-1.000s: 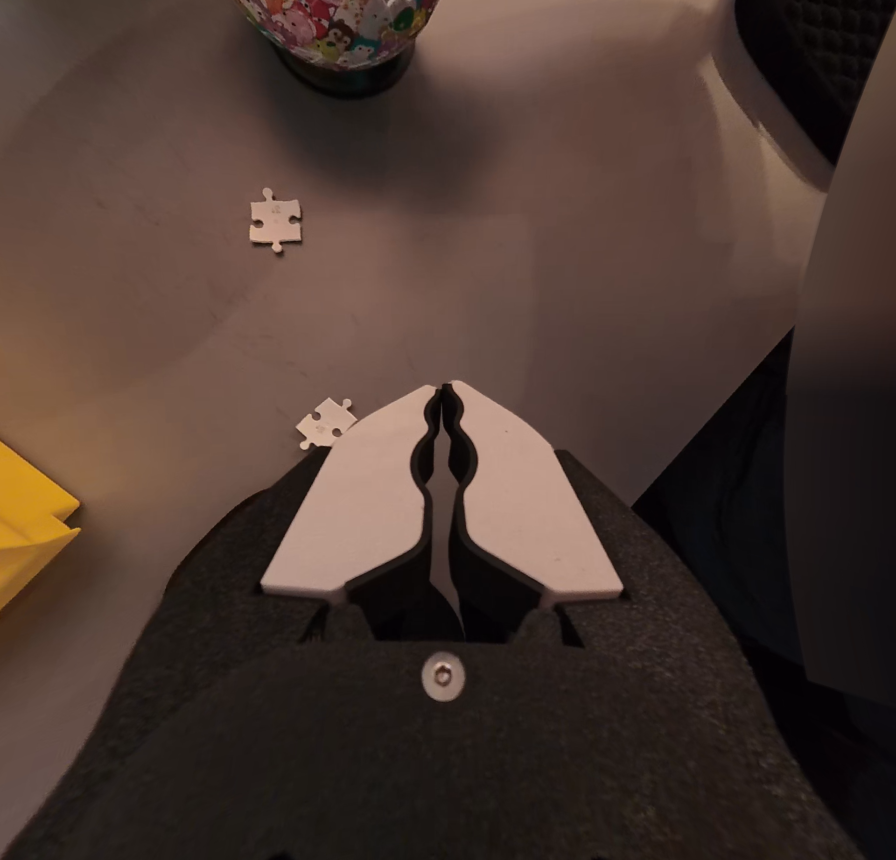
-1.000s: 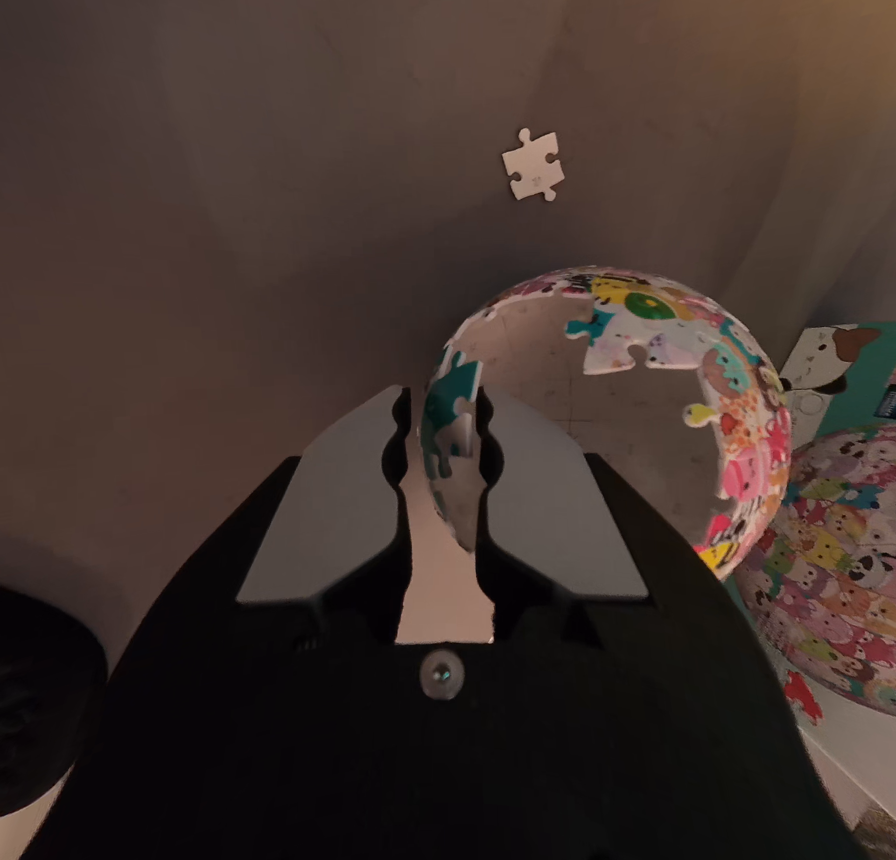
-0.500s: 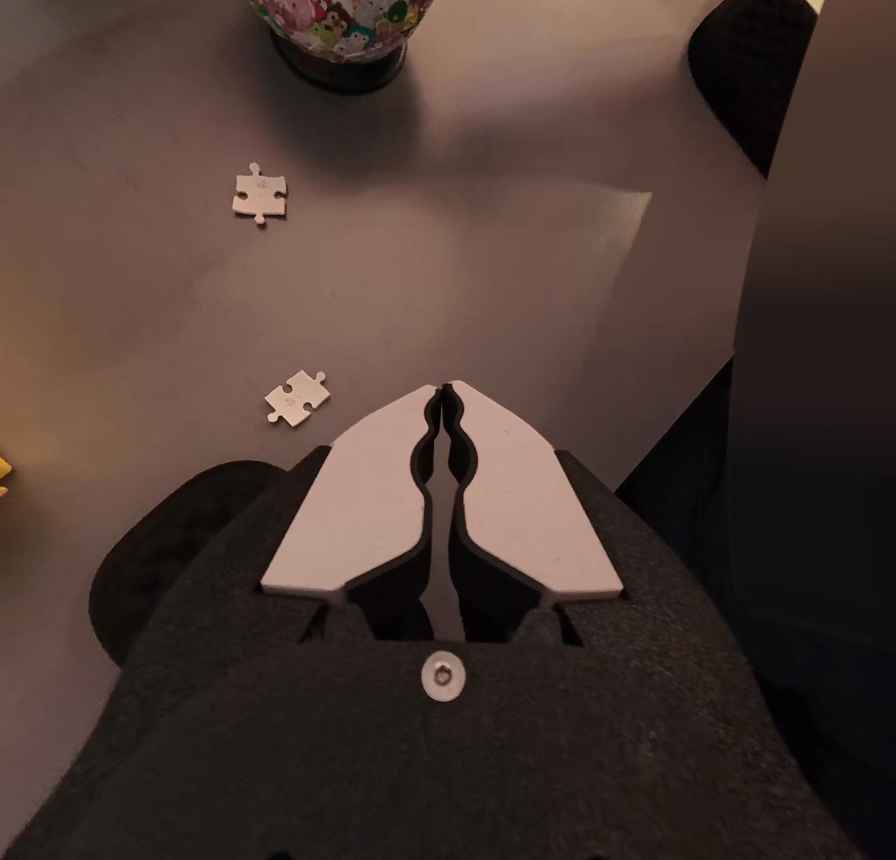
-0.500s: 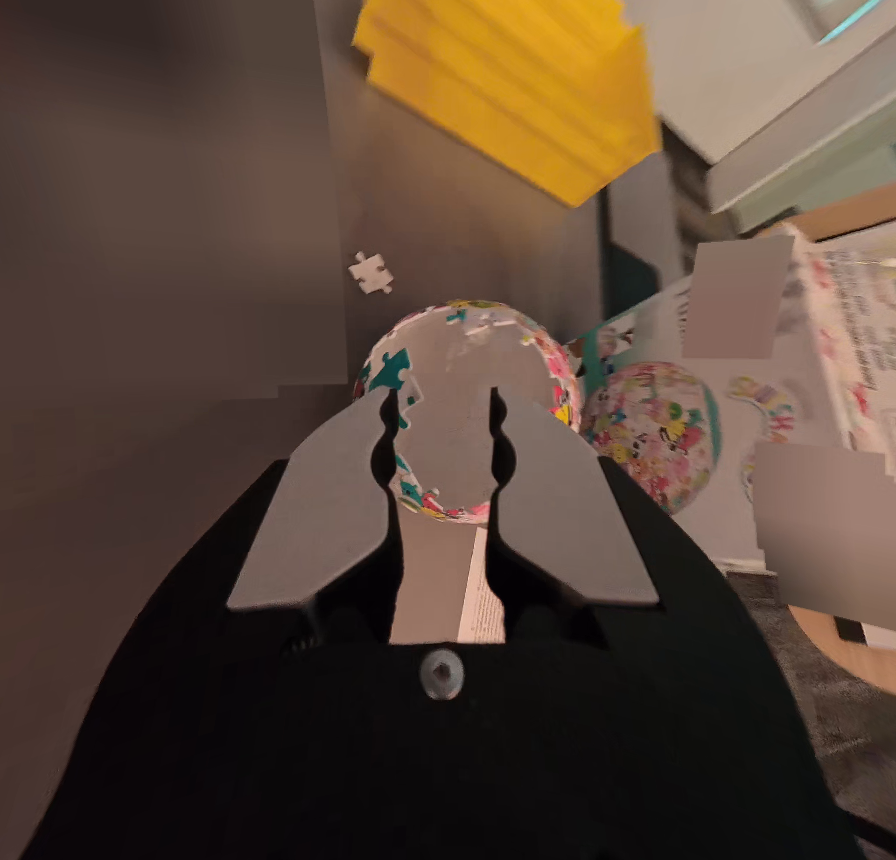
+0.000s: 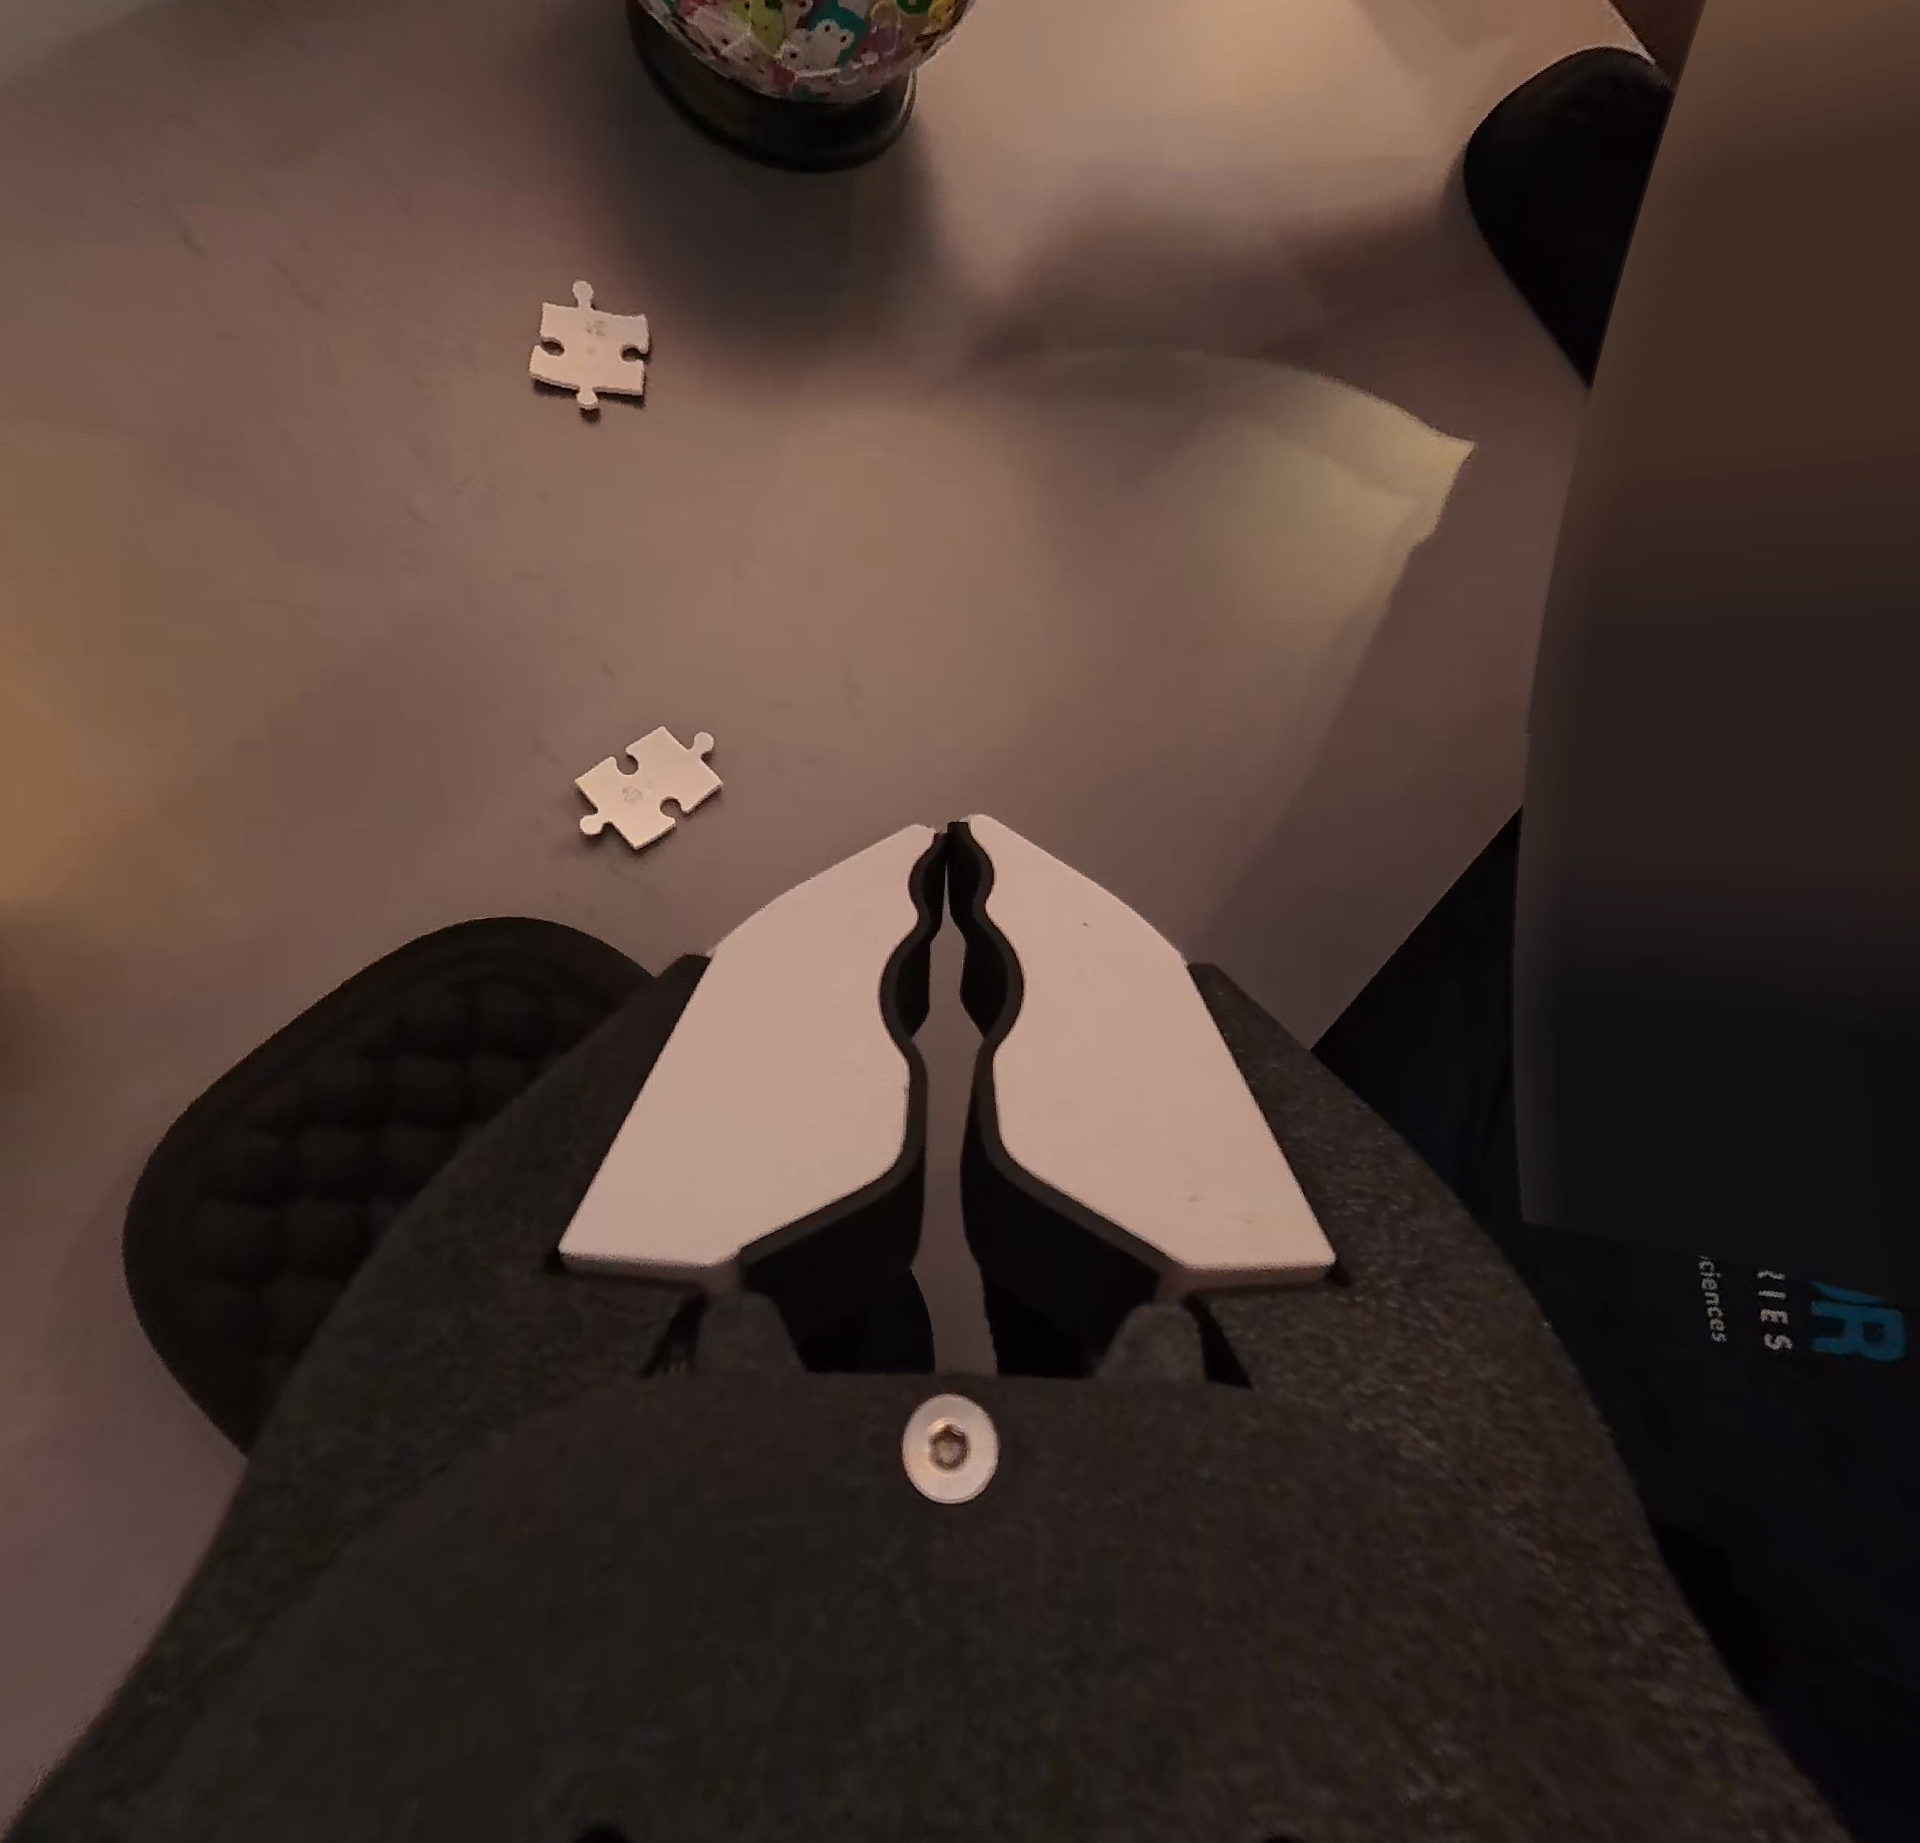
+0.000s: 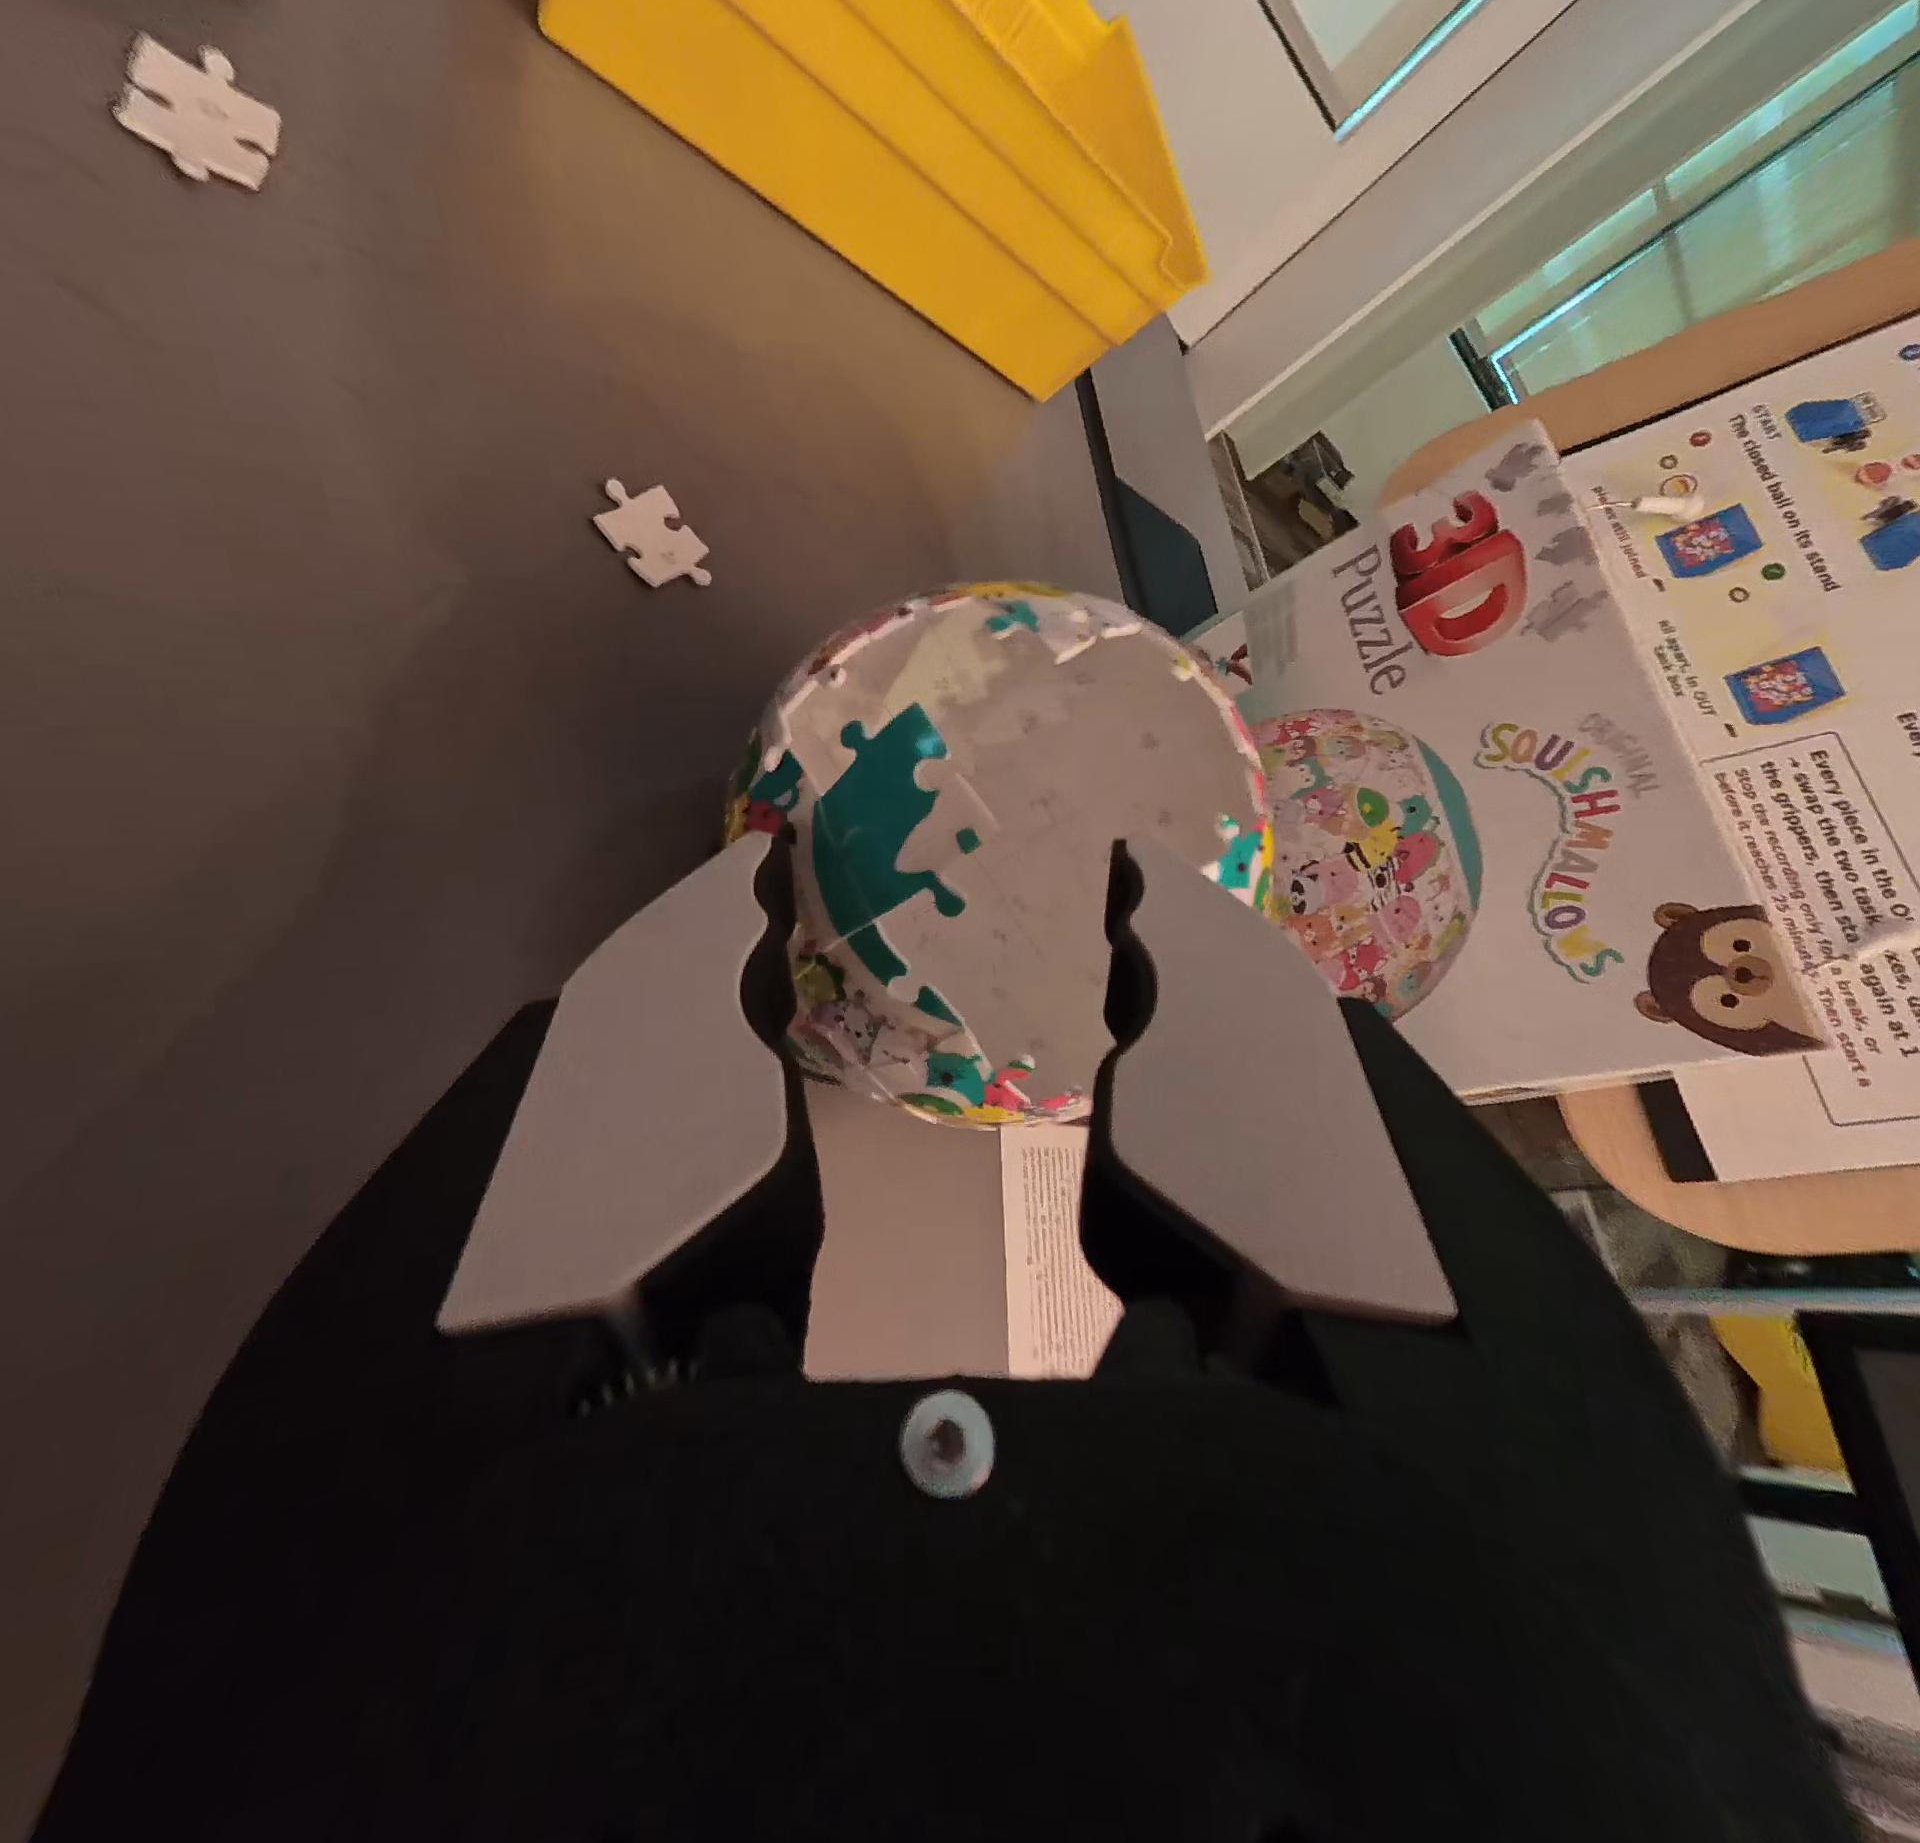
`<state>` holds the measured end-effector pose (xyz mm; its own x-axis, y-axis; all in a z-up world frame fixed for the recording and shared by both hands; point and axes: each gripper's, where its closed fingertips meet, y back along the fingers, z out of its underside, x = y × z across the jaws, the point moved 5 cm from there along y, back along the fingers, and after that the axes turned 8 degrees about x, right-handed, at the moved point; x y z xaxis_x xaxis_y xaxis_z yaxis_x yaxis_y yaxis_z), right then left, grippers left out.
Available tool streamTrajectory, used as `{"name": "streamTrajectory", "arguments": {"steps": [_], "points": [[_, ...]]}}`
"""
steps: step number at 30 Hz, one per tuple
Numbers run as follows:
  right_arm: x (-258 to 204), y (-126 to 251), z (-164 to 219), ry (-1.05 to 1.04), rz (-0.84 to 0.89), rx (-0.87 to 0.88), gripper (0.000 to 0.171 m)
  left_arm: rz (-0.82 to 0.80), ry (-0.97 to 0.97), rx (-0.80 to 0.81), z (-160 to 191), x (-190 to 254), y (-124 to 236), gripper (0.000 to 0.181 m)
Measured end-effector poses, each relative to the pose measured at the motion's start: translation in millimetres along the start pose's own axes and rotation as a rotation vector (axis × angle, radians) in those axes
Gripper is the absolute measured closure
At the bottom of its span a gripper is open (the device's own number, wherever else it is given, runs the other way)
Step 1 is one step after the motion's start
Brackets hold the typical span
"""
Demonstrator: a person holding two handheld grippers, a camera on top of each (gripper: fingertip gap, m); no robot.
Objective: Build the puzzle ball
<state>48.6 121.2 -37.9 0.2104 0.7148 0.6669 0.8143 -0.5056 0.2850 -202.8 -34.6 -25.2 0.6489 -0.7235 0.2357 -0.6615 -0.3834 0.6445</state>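
The puzzle ball [image 6: 997,817] is a partly built colourful shell with a large open hole that shows its white inside. In the left wrist view the ball [image 5: 800,6] stands on a black stand [image 5: 779,126] at the far end of the grey table [image 5: 935,546]. My right gripper [image 6: 945,858] is open, its fingertips level with the ball's near side; I cannot tell whether they touch it. Two white face-down puzzle pieces lie on the table, one far [image 5: 590,347] and one near [image 5: 649,787]; the right wrist view shows them too [image 6: 655,534] [image 6: 197,115]. My left gripper [image 5: 951,827] is shut and empty, just right of the near piece.
A stack of yellow bins [image 6: 883,131] stands on the table behind the ball. The puzzle box [image 6: 1455,806] and a printed sheet [image 6: 1818,650] stand right of the ball. Black padded shapes sit at the table's edge [image 5: 343,1097] [image 5: 1548,193]. A person's dark clothing [image 5: 1662,1378] is at the right. The tips of one gripper are about 25 cm away from the tips of the other.
My right gripper has let go of the ball's rim, opened wider and swung so the bins and box come into view. My left gripper drew back, still shut.
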Motion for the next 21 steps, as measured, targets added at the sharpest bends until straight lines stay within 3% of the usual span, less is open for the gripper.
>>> {"name": "streamTrajectory", "arguments": {"steps": [21], "points": [[3.5, 4.1, -1.7, 0.027, 0.055, -0.028, 0.115, 0.01, 0.013, 0.001, 8.4, 5.2, 2.5, 0.181]]}}
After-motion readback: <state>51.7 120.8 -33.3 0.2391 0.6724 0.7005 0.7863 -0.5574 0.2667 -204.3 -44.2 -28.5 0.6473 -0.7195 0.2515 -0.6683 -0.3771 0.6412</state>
